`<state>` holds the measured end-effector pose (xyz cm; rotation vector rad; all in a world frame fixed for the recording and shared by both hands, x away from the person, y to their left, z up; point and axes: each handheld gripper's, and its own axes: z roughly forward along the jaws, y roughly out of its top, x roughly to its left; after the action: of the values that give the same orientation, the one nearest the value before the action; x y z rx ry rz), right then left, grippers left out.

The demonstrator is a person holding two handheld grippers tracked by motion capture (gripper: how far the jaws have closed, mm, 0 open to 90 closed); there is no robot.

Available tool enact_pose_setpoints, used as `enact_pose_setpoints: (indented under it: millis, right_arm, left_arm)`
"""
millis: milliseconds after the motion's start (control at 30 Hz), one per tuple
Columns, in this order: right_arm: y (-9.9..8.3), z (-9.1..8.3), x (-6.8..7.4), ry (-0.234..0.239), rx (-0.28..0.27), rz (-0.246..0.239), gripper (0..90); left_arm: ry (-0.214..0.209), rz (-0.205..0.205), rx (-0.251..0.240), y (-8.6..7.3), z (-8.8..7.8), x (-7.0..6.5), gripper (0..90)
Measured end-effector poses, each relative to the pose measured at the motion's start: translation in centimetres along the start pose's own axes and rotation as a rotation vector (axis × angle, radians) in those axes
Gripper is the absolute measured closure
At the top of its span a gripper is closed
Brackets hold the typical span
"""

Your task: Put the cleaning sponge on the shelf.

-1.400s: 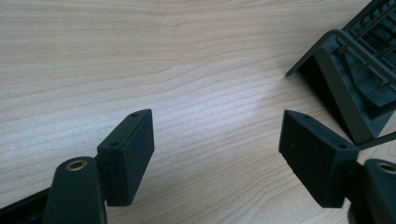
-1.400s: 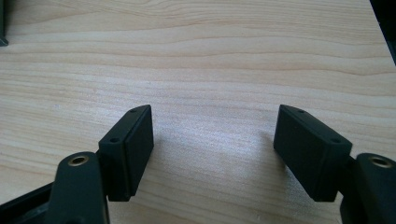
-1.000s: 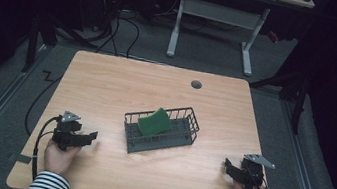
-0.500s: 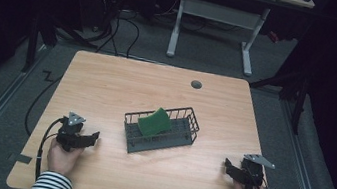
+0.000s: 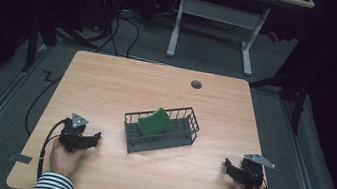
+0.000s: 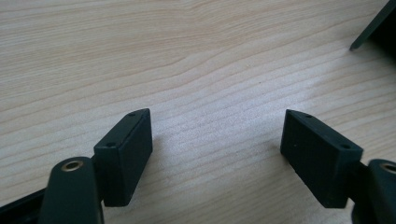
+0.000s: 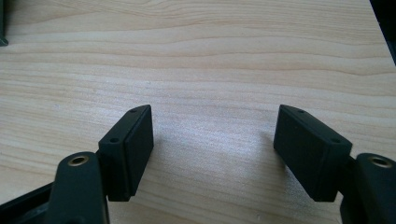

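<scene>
The wooden surface (image 5: 106, 90) is the biggest thing here, pale grain running across it, with dark floor around it and a second desk frame (image 5: 211, 30) beyond at twelve o'clock, its top cut off by the upper edge. Black cables (image 5: 115, 31) trail over the floor at eleven o'clock, hard to follow in the gloom.

Near the middle sits a dark wire basket (image 5: 185, 137), turned slightly askew. A green sponge (image 5: 155, 121) leans inside it towards its left end, tilted up against the back wall; its lower part is hidden behind the wire front. A small round grommet (image 5: 196, 84) lies at one o'clock from the basket, well apart.

At eight o'clock from the basket the left claw (image 5: 94, 138) rests low on the surface in a hand with a striped sleeve, pointing towards the basket but apart from it. Its jaws have just been opening a little further and stand released, nothing but bare wood between them in the left gripper view (image 6: 217, 135), where a dark corner of the basket (image 6: 369, 32) pokes in at two o'clock.

At four o'clock the right claw (image 5: 227, 166) lies likewise low, well apart from the basket. The right gripper view (image 7: 214, 135) shows it released over bare wood.
</scene>
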<state>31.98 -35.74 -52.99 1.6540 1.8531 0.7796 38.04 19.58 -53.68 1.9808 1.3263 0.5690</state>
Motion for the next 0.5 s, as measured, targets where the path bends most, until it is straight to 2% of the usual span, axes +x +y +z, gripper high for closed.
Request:
enact_pose_setpoints:
  millis: [500]
  right_arm:
    - [-0.02,0.02,-0.02,0.001,-0.004,0.001,28.6]
  left_arm:
    - [0.01,-0.016,-0.003,-0.11,-0.1,-0.18,25.7]
